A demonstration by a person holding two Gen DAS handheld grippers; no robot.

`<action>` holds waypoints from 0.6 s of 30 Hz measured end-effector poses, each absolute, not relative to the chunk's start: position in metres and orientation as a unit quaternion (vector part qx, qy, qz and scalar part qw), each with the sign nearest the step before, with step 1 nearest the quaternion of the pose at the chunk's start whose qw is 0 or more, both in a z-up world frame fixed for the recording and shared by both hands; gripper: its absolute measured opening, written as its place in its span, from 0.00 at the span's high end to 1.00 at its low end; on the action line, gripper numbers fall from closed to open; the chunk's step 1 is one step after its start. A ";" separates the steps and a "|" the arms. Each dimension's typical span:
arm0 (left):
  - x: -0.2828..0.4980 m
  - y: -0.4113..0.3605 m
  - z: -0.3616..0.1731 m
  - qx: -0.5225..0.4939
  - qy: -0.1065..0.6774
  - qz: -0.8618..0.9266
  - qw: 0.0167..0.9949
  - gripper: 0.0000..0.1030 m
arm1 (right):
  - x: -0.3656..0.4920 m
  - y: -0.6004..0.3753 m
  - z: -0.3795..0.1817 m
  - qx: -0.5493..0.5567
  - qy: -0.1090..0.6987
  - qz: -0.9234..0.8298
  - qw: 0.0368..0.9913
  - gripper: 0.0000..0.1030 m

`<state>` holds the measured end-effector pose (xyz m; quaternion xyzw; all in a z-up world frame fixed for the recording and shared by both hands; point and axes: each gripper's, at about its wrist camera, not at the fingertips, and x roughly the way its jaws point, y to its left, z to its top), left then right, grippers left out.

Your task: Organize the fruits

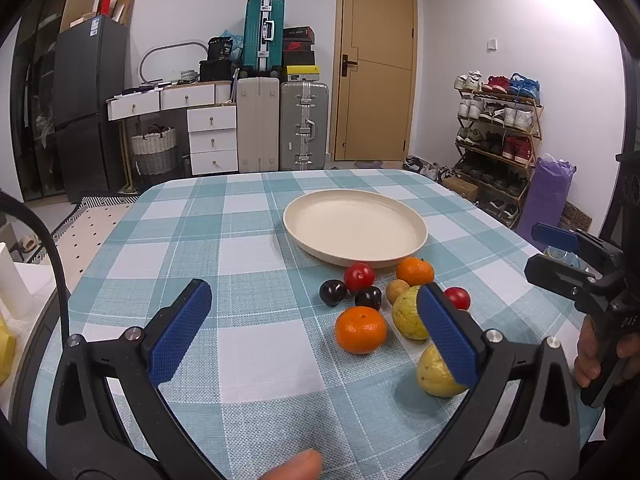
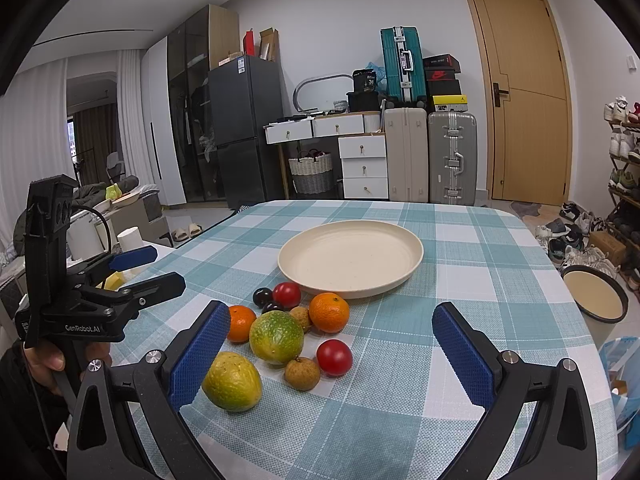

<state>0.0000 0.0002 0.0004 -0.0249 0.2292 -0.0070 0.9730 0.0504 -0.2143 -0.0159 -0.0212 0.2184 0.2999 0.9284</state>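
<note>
left wrist view looks over a table with a teal-and-white checked tablecloth [image 1: 256,240]; the left gripper [image 1: 314,322] hangs above the cloth with its blue-padded jaws spread wide and nothing between them; a cream plate [image 1: 355,227] sits past the middle of the table with no fruit on it; just in front of the plate lies a loose cluster of fruit: a near orange [image 1: 361,329], a far orange [image 1: 415,271] close to the plate rim, a red fruit [image 1: 359,277], two dark plums [image 1: 333,292], and two yellow-green fruits [image 1: 408,316], partly hidden behind the right-hand pad; the right gripper [image 1: 560,256] shows at the right edge, held in a hand [image 1: 596,352], its jaws apart and holding nothing; right wrist view has the right gripper [image 2: 332,356] low over the same cluster, jaws wide; the nearest yellow-green fruit [image 2: 232,382] sits just beside its left pad, whether touching i cannot tell; a second red fruit [image 2: 334,357] and a small brown fruit [image 2: 302,373] lie side by side between the pads, nearly touching; the plate [image 2: 351,256] is beyond them; the left gripper [image 2: 160,268] is off to the left, apart from the fruit; a bowl [image 2: 596,296] sits off the table's right edge
</note>
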 end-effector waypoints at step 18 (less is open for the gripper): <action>0.002 -0.002 -0.001 -0.025 0.231 -0.013 0.973 0.01 | 0.050 -0.215 -0.016 -0.022 0.218 0.300 0.928 0.00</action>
